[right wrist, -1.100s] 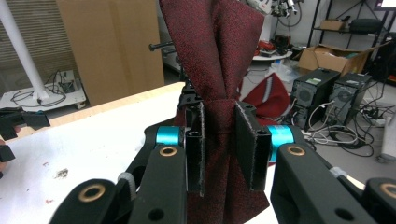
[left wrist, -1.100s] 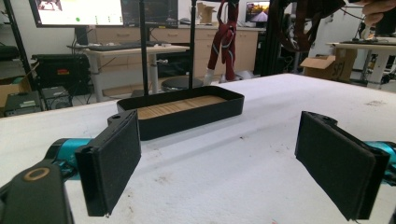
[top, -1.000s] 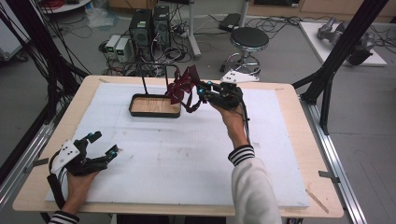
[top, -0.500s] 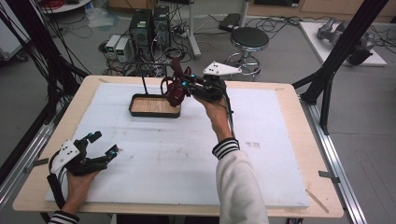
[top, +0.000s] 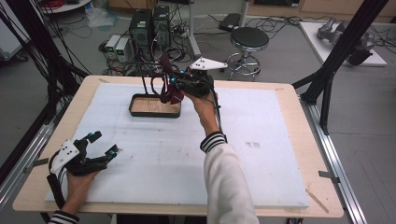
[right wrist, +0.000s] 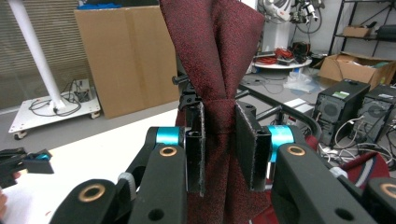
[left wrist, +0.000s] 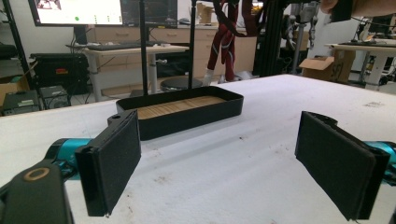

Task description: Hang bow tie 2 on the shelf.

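- My right tongs (right wrist: 219,144) pinch a dark red necktie (right wrist: 215,56) above the black tray (top: 154,106).
- My left tongs (left wrist: 233,154) rest gaping, empty, on the white table (top: 280,154).

In the right gripper view the dark red cloth (right wrist: 219,70) runs off the top edge and drops behind the fingers (right wrist: 252,144) — neither end is visible. From the high view its folds (top: 169,84) bunch up against the right gripper (top: 180,88), too small to read — the tray (top: 154,112) stands partly behind them.
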Demonstrator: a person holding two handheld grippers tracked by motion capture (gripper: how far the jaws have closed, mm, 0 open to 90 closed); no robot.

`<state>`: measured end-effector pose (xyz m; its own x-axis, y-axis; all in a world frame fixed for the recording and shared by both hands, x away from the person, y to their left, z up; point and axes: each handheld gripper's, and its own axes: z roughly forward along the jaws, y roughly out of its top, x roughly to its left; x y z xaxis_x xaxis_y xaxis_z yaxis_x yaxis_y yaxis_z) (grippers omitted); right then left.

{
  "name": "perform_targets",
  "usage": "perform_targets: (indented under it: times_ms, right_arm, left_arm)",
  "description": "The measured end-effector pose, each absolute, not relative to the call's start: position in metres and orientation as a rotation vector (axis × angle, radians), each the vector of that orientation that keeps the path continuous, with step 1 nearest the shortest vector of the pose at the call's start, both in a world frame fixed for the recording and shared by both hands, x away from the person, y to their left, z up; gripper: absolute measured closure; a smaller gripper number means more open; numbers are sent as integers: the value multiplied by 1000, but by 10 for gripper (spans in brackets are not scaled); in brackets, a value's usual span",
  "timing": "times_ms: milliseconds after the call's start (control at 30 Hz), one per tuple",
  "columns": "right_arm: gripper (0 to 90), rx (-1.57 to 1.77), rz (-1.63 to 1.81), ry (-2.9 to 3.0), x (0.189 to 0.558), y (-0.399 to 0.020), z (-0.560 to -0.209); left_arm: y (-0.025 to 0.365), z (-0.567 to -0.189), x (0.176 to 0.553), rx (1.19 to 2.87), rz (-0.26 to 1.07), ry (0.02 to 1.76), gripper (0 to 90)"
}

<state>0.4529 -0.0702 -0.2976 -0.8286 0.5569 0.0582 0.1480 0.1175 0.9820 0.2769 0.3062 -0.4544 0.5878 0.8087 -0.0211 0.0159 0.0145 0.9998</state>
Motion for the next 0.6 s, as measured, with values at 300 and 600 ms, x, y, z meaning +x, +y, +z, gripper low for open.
perform_targets:
  times_ms: [300, 600]
  right_arm:
    - [747, 706, 1762, 2053, 463, -56, -295]
    - [747, 742, 1758, 2041, 472, -47, -299]
  left_arm:
    - [306, -454, 277, 1436, 716, 752, 147]
    - [306, -454, 277, 1435, 716, 752, 147]
